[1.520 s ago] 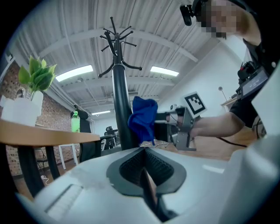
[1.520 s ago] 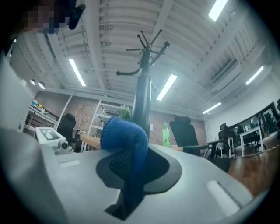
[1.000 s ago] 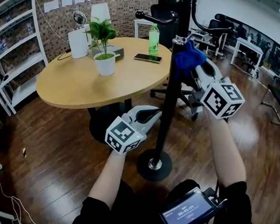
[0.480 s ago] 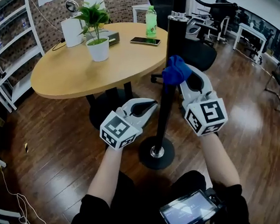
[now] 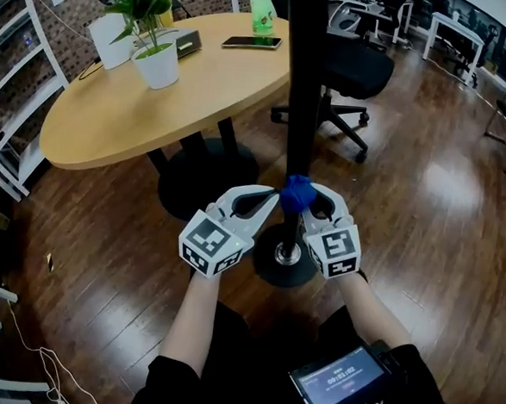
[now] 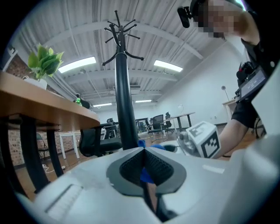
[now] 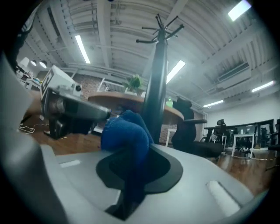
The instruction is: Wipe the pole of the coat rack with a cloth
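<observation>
Left gripper [image 5: 264,199]: jaws closed, empty, just left of the pole [image 5: 302,88]. Right gripper [image 5: 310,198] pinches the blue cloth [image 5: 295,194] against it, low, just above the base [image 5: 285,258]. I'd press firmly and cover every side.

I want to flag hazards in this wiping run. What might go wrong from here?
The blue cloth sits low on the coat rack pole, just above the round base; wiping lower may knock the right gripper against it.
The cloth is bunched, only a fold pinched, so drag on the pole might pull it free.
The left gripper is shut beside the pole, not holding it; a sideways push may rock the rack.
</observation>
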Demonstrator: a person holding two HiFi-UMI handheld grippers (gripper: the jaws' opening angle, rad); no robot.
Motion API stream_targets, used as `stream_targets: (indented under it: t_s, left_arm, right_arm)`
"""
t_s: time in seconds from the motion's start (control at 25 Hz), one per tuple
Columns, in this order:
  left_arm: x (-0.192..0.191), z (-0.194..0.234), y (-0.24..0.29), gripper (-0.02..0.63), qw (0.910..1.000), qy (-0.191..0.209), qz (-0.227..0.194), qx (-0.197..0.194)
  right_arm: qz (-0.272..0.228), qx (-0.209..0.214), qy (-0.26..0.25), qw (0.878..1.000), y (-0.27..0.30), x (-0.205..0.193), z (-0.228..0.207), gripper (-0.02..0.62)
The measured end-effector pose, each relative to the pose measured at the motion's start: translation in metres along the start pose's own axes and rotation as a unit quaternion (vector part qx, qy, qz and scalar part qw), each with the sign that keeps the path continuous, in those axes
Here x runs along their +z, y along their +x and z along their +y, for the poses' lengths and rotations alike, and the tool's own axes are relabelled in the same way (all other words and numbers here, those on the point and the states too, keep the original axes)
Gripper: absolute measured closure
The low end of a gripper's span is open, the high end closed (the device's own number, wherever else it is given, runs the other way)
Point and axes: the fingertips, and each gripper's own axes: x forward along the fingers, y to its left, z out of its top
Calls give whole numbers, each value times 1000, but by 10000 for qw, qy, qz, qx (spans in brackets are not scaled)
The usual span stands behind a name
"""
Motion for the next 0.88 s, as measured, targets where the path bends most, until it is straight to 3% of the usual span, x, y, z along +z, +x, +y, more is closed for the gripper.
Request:
stream_targets:
  t_s: [0.2,0.44,0.64,0.88]
  left_arm:
    - [-28,-11,3,604,9998,-173,131,-31]
    - [-45,-15,2,604,9994,-249,241,-24]
    - [-49,-15,-4,604,9992,-264,287,1]
    - [-34,-8,-2,604,9997,-175,170,1]
  right_arm:
    - [1223,119,241,9921,1,-114,23,557]
    - [1969,405,345,9790,6,-179,40,557]
    - [2054,400,492,9766,5,-182,43,556]
    - [1539,247,449,9868,4,-118,23,548]
